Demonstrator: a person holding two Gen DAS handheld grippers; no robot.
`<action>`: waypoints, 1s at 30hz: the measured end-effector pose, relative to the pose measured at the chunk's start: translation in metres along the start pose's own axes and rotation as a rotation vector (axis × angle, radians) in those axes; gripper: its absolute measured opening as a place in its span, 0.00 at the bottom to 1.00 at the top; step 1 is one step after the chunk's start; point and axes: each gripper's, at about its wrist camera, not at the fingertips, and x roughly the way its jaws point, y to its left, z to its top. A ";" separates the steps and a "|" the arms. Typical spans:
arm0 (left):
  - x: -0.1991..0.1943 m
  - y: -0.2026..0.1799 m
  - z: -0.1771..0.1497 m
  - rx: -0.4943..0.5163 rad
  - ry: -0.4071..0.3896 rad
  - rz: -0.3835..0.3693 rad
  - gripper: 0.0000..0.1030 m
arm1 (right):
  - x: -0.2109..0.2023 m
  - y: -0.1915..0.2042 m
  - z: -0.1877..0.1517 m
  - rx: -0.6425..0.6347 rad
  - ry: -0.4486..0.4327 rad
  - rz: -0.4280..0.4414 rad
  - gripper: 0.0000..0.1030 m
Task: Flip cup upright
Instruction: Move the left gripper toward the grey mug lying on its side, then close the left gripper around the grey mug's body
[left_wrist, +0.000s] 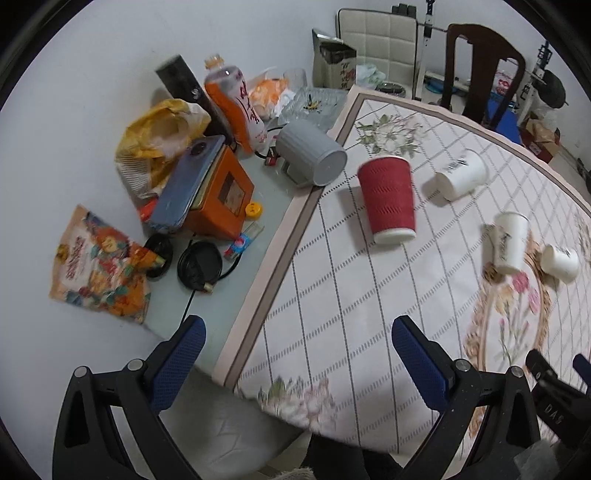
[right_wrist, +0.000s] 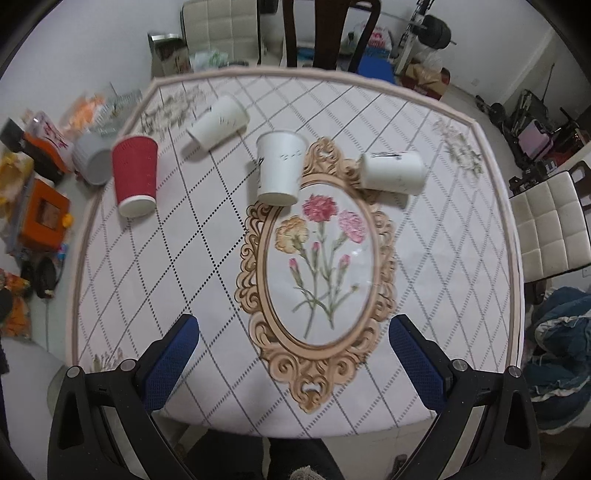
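Several cups lie or stand on the flowered tablecloth. A red ribbed paper cup stands upside down. A grey cup lies on its side at the cloth's left edge. One white cup lies on its side at the back. Another white cup stands upside down in the middle. A third white cup lies on its side at the right. My left gripper and my right gripper are open, empty and well short of the cups.
Left of the cloth lie an orange box with a phone on top, a juice bottle, a yellow bag, a snack packet and a coiled cable. Chairs stand at the back and right.
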 end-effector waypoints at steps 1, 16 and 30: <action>0.007 0.002 0.009 -0.003 0.012 -0.005 1.00 | 0.007 0.006 0.006 -0.001 0.013 -0.006 1.00; 0.130 0.030 0.152 -0.163 0.144 -0.076 1.00 | 0.089 0.072 0.112 0.004 0.122 -0.063 1.00; 0.245 0.033 0.214 -0.433 0.335 -0.334 0.97 | 0.130 0.088 0.183 0.066 0.105 -0.087 1.00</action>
